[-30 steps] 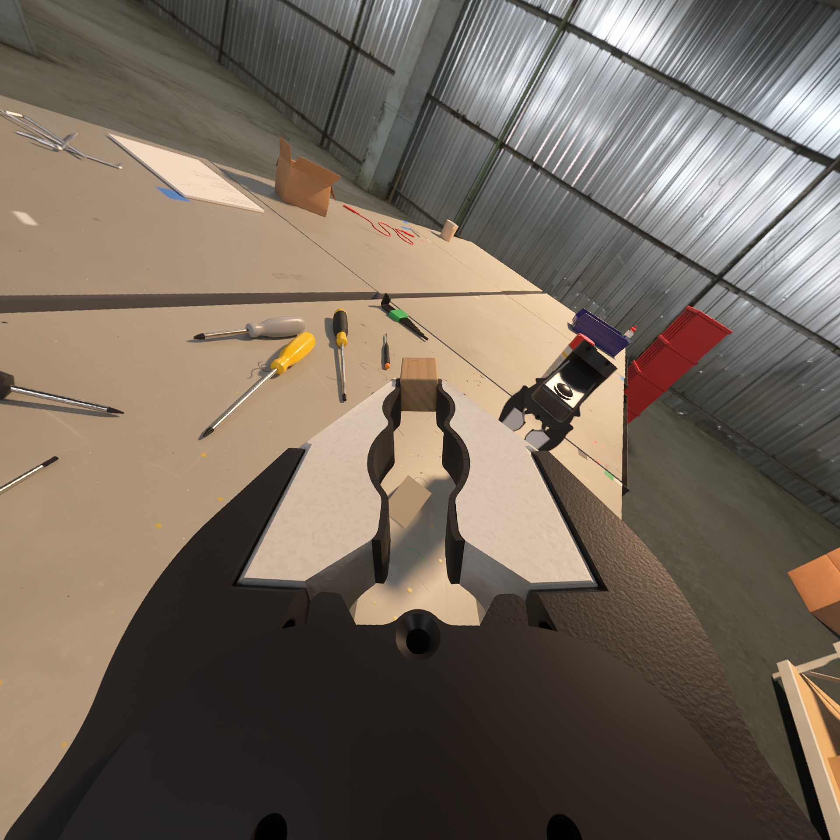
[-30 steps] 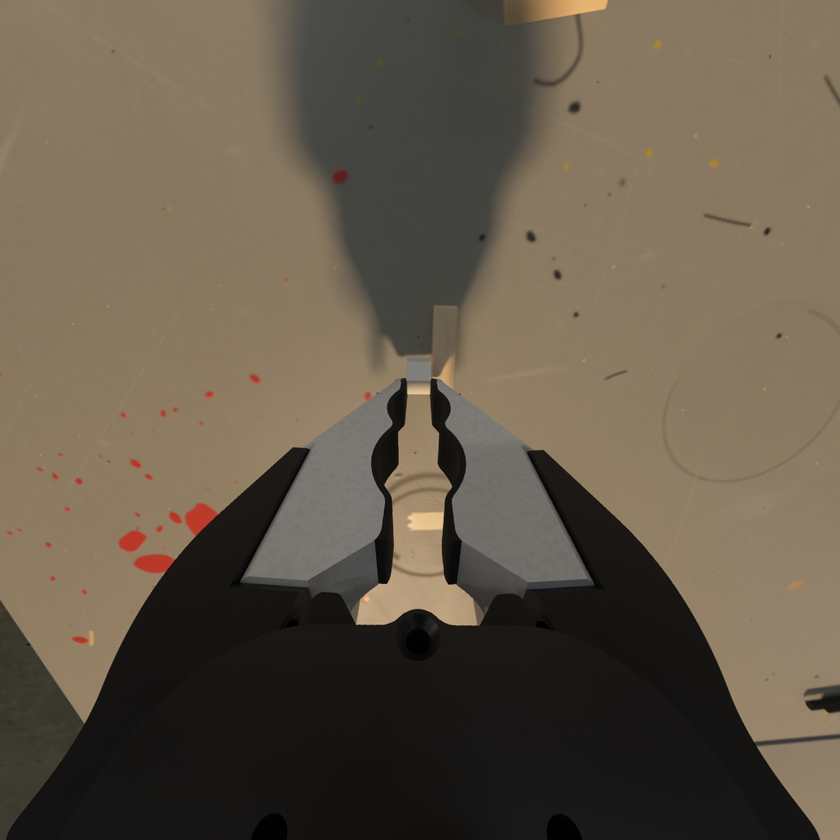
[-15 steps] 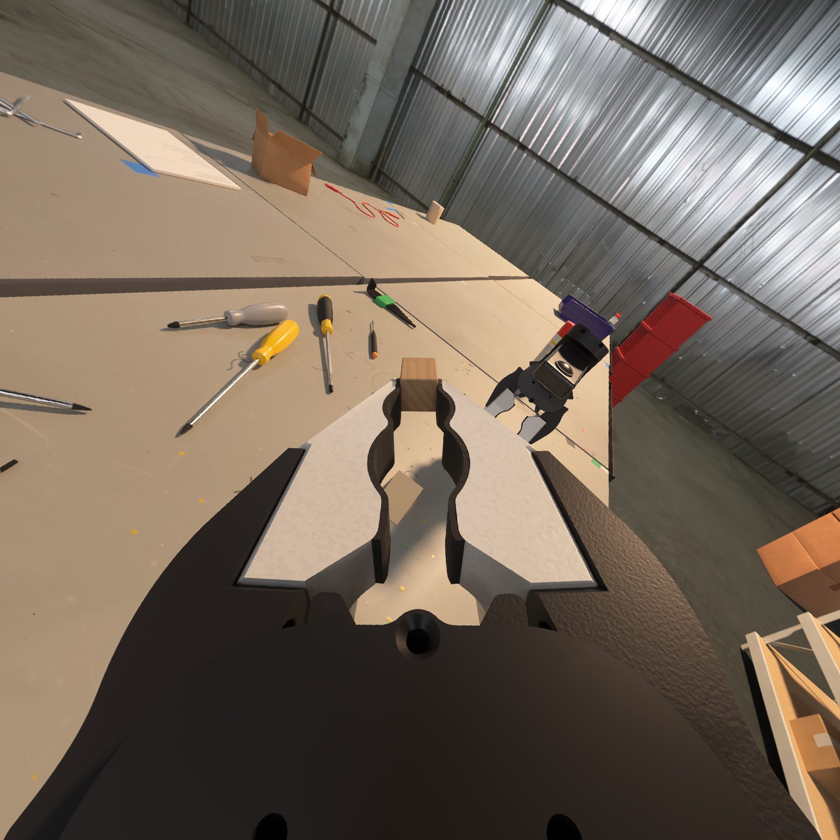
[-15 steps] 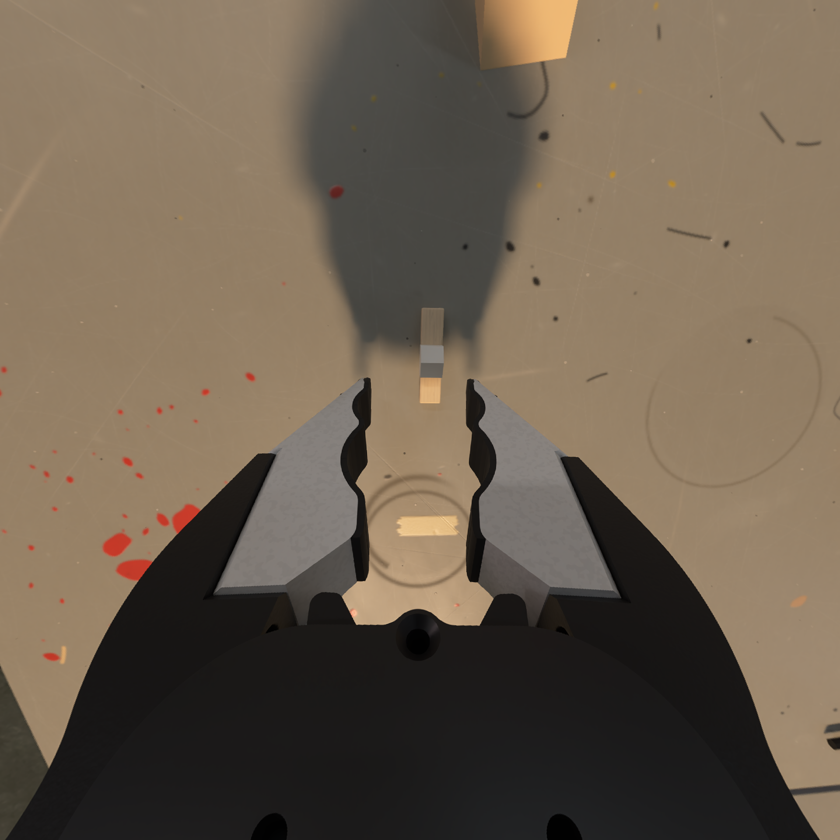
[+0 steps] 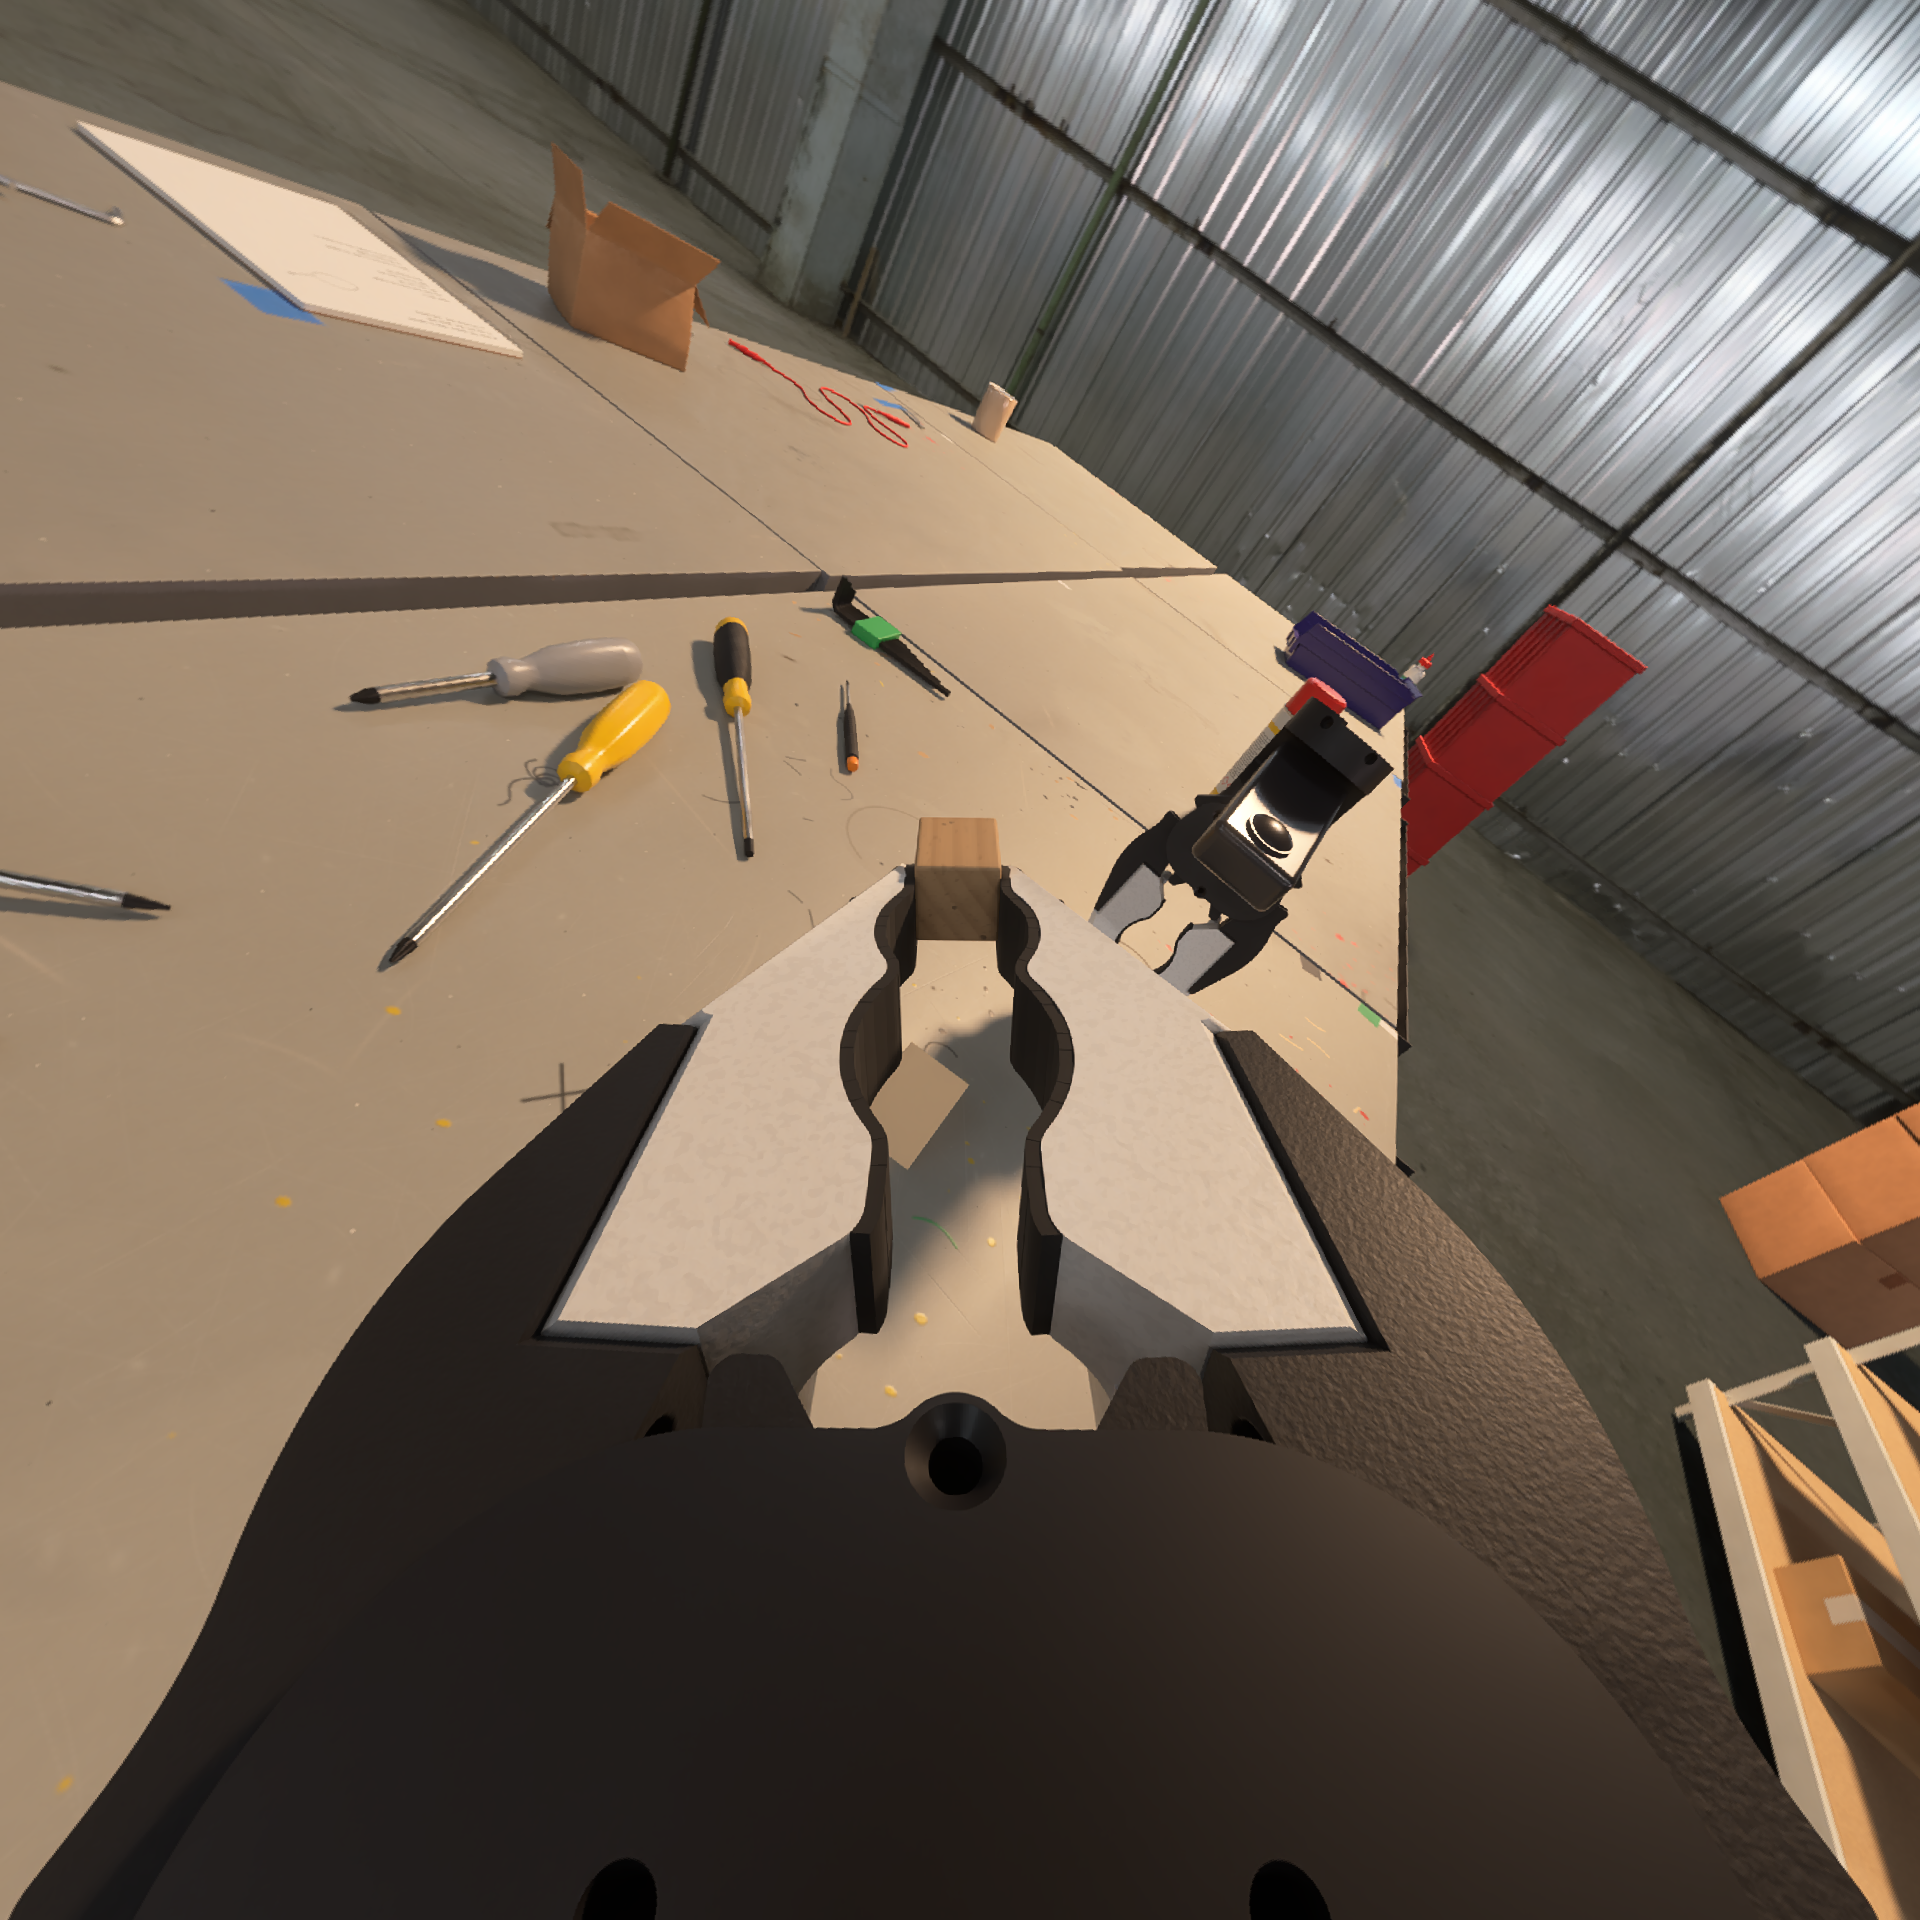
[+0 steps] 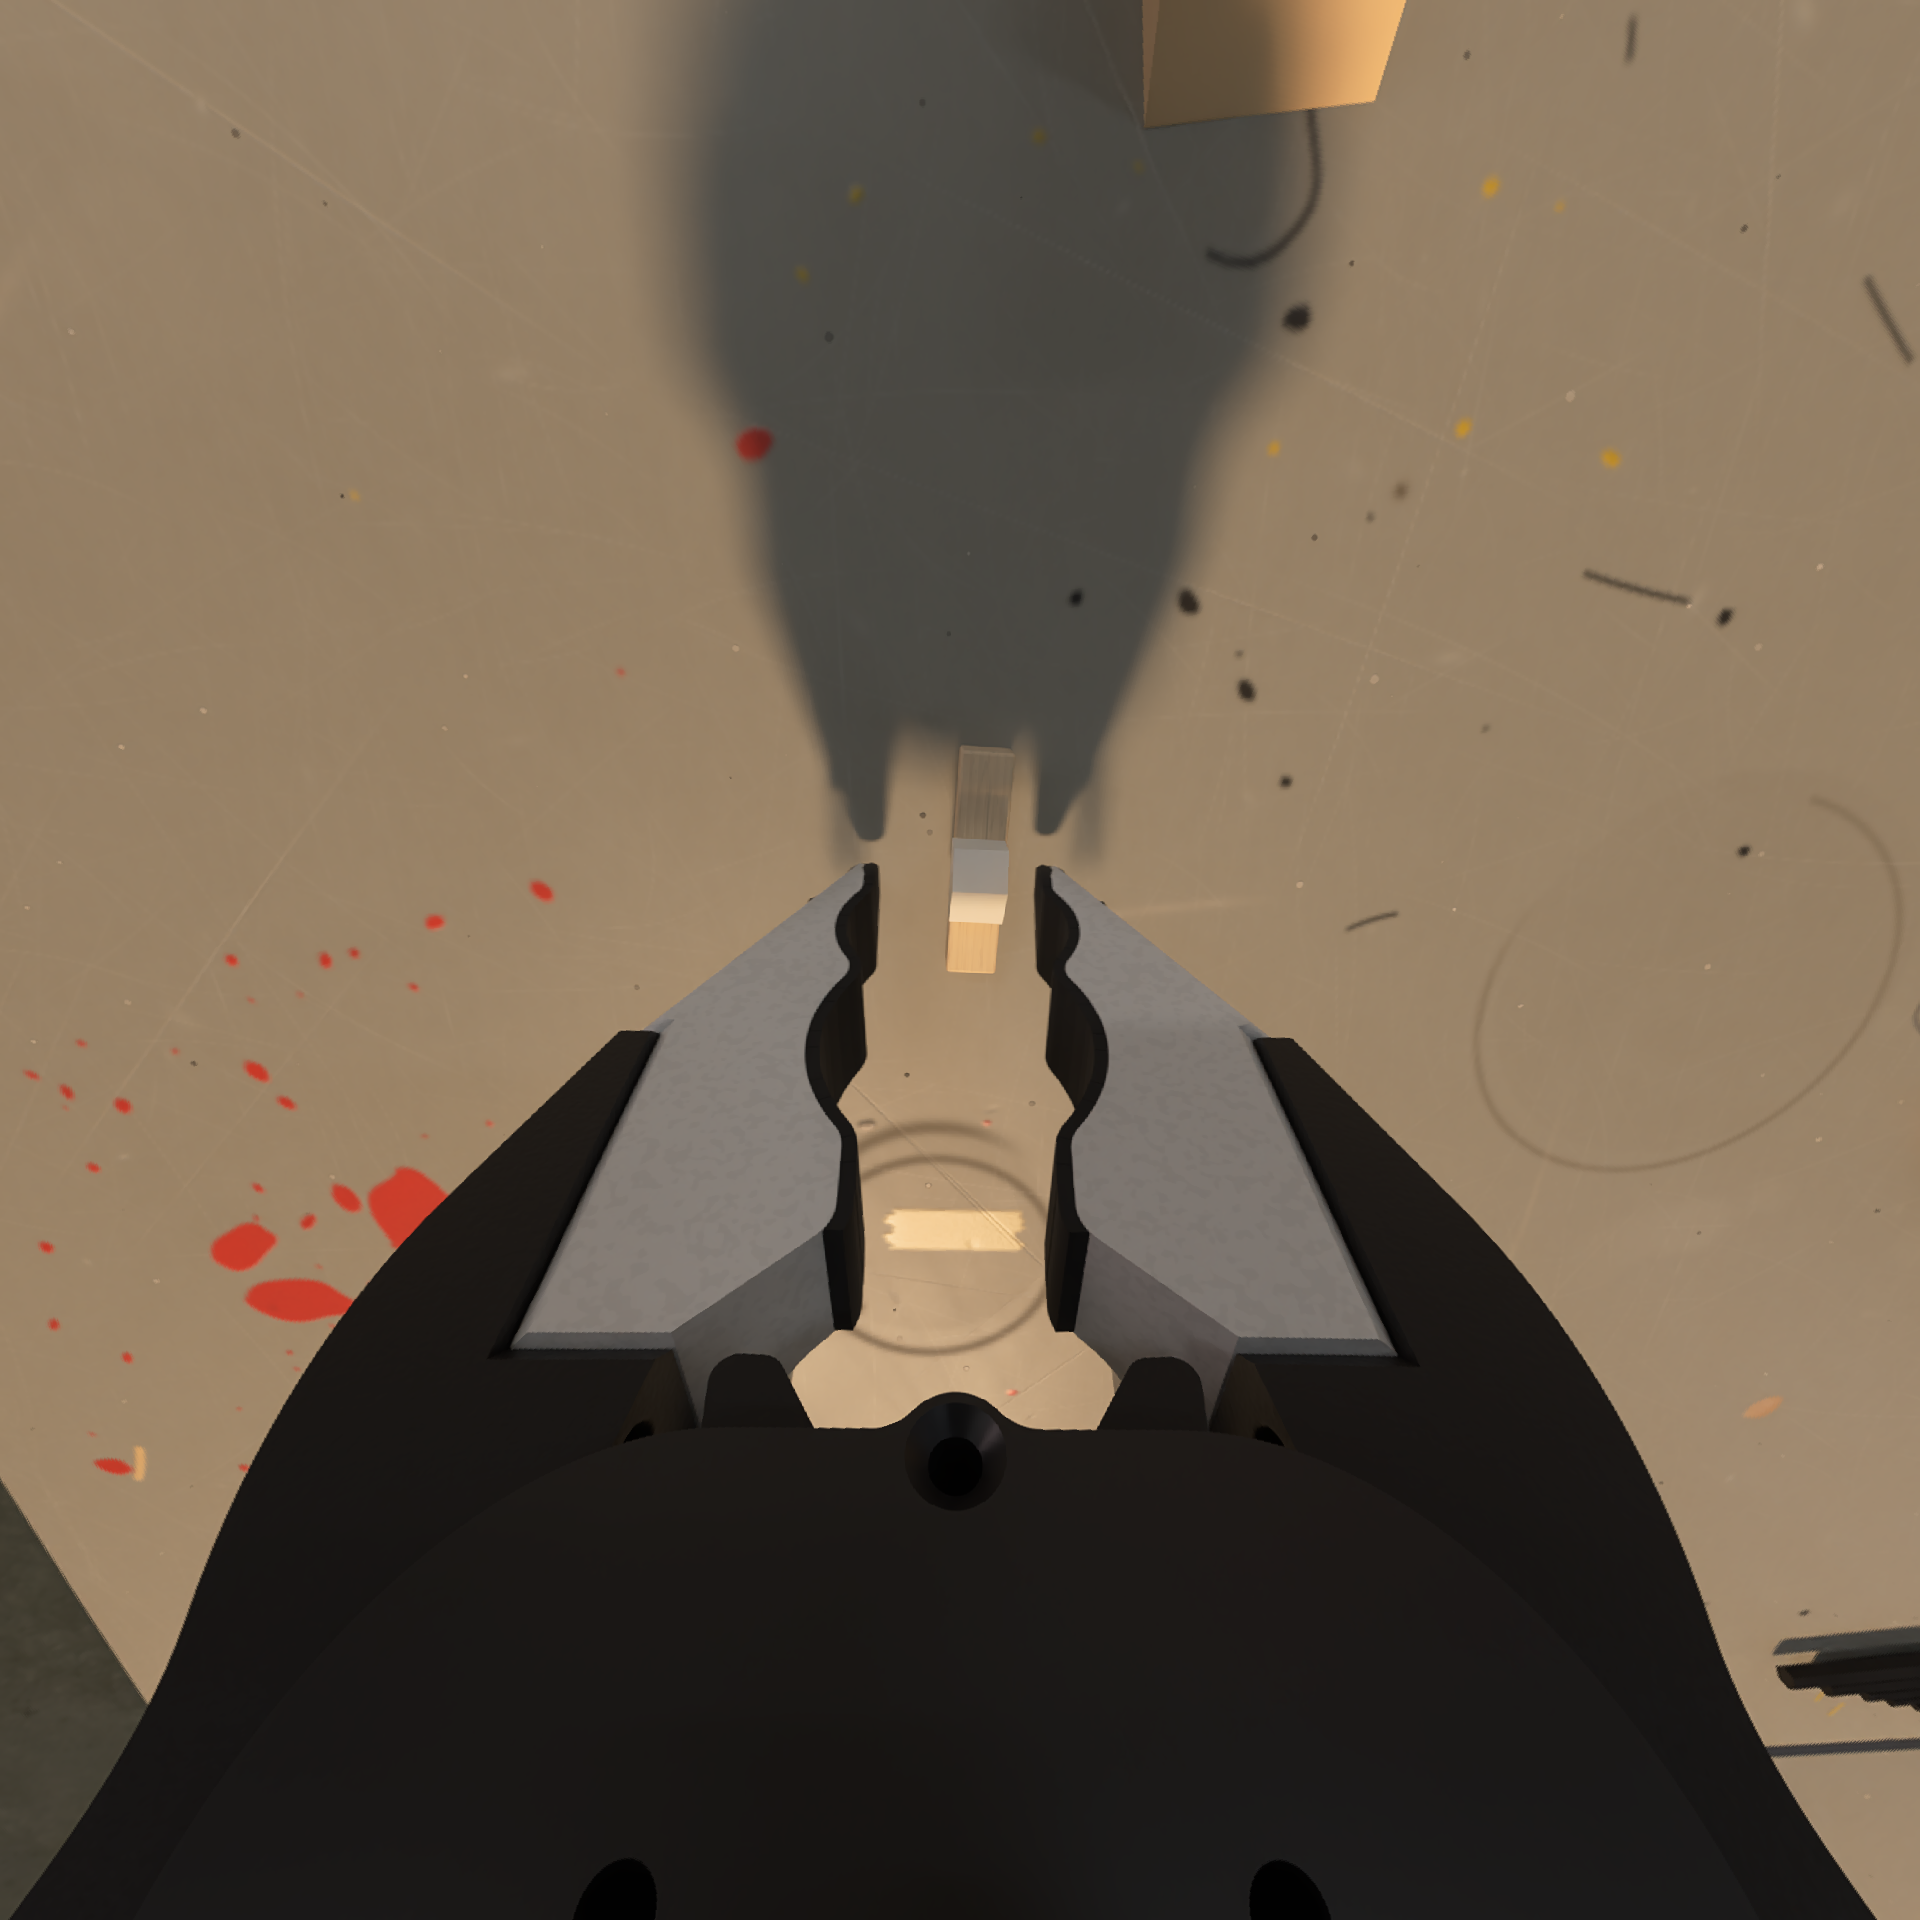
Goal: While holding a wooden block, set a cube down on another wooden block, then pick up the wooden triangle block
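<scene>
My left gripper (image 5: 956,883) is shut on a brown wooden block (image 5: 956,873) and holds it at its fingertips above the table. In the right wrist view a small pale cube (image 6: 979,888) rests on a long narrow wooden block (image 6: 983,790) lying on the table. My right gripper (image 6: 956,883) is open, points straight down, and its fingertips stand either side of the cube without touching it. It also shows in the left wrist view (image 5: 1143,951), to the right. A tan wooden piece (image 5: 920,1101) lies on the table under my left fingers. Another tan block (image 6: 1262,57) is cut off by the top edge.
Several screwdrivers (image 5: 613,743) lie to the left on the table (image 5: 312,1039). A cardboard box (image 5: 623,275) and a white sheet (image 5: 301,244) are farther back. Red bins (image 5: 1507,717) stand past the table's right edge. A tape strip (image 6: 954,1231) and red paint spots (image 6: 301,1247) mark the surface.
My right gripper opened and let go of the cube, which now sits on the long block. Its jaws then narrowed slightly. My left gripper kept its block and shifted a little.
</scene>
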Motion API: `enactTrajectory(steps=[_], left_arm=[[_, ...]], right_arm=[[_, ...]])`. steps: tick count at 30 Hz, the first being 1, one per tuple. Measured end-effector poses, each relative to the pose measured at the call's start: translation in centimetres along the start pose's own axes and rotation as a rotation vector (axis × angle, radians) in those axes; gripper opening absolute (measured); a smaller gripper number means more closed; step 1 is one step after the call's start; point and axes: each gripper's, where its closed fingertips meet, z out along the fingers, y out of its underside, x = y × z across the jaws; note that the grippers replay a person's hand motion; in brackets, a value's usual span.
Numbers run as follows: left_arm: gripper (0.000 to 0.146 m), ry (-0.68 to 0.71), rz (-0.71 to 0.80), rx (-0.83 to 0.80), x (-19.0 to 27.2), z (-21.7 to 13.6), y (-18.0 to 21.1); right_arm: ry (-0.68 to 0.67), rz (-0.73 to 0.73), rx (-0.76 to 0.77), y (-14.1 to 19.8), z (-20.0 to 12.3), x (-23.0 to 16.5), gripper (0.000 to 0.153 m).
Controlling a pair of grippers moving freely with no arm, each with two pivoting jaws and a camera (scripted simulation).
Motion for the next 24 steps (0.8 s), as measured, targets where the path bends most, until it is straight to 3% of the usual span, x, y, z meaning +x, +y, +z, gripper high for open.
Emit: enactTrajectory(steps=[2,12,16,18,20,22,24], left_arm=[[0.014,-0.009,-0.009,0.004,-0.3,-0.3,0.1],[0.014,-0.030,-0.040,0.031,-1.2,-1.7,0.2],[0.014,-0.037,-0.044,0.012,-1.4,-1.4,0.5],[0.014,-0.037,-0.045,0.006,-1.5,-1.3,0.5],[0.014,-0.035,-0.048,0.005,-1.4,-1.1,0.5],[0.014,-0.034,-0.049,0.000,-1.4,-0.9,0.6],[0.014,-0.037,-0.048,-0.009,-1.3,-0.8,0.7]], right_arm=[[-0.007,0.000,-0.002,0.0,0.0,0.0,0.024],[-0.022,0.011,0.034,0.0,0.0,0.1,0.029],[-0.024,-0.001,0.055,-0.7,-0.5,-0.1,0.046],[0.012,-0.001,0.164,-2.9,-1.6,0.5,0.047],[0.067,0.048,0.376,-6.8,-2.7,1.9,0.049],[0.067,0.090,0.564,-10.2,-2.5,2.9,0.065],[0.054,0.108,0.591,-11.9,-1.0,3.7,0.075]])
